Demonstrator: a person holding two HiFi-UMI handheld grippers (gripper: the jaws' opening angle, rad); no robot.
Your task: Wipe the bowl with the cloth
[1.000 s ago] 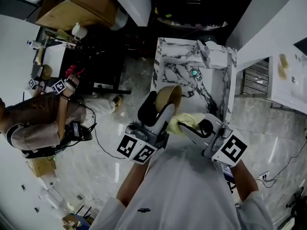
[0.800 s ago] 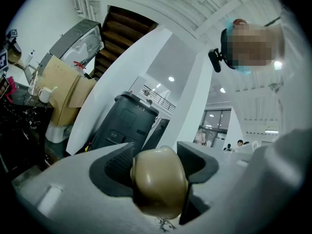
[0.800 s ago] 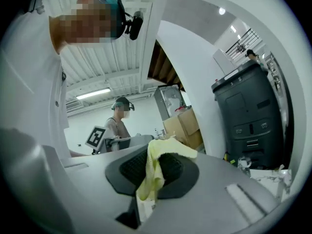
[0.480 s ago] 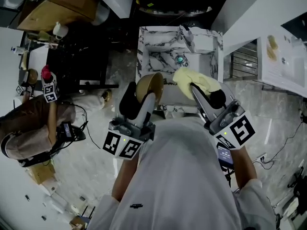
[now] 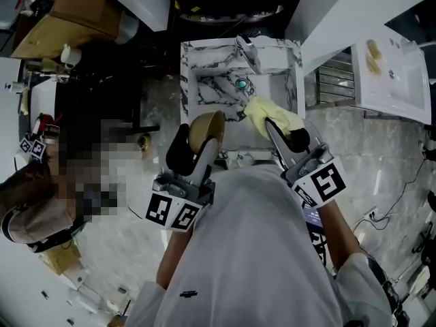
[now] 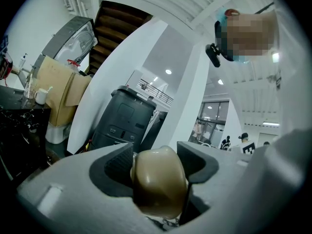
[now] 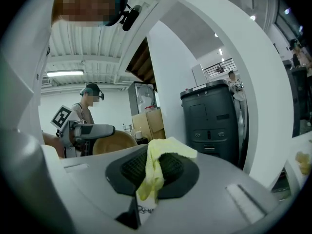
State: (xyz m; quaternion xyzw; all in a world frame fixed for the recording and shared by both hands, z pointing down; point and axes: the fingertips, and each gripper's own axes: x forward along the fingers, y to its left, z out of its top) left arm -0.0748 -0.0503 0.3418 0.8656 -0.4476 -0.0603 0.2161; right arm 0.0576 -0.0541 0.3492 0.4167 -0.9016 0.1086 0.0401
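- Tan, round, glossy bowl [image 5: 206, 129]: tilted on edge with its opening towards the cloth, rim clamped between the two fingers of my left gripper [image 6: 157, 165], above the near left edge of the white, black-veined marble sink [image 5: 185, 80]
- Pale yellow soft cloth [image 5: 268, 113]: pinched between the fingers of my right gripper [image 7: 154, 170], beside the bowl without touching it, over the sink's near right part
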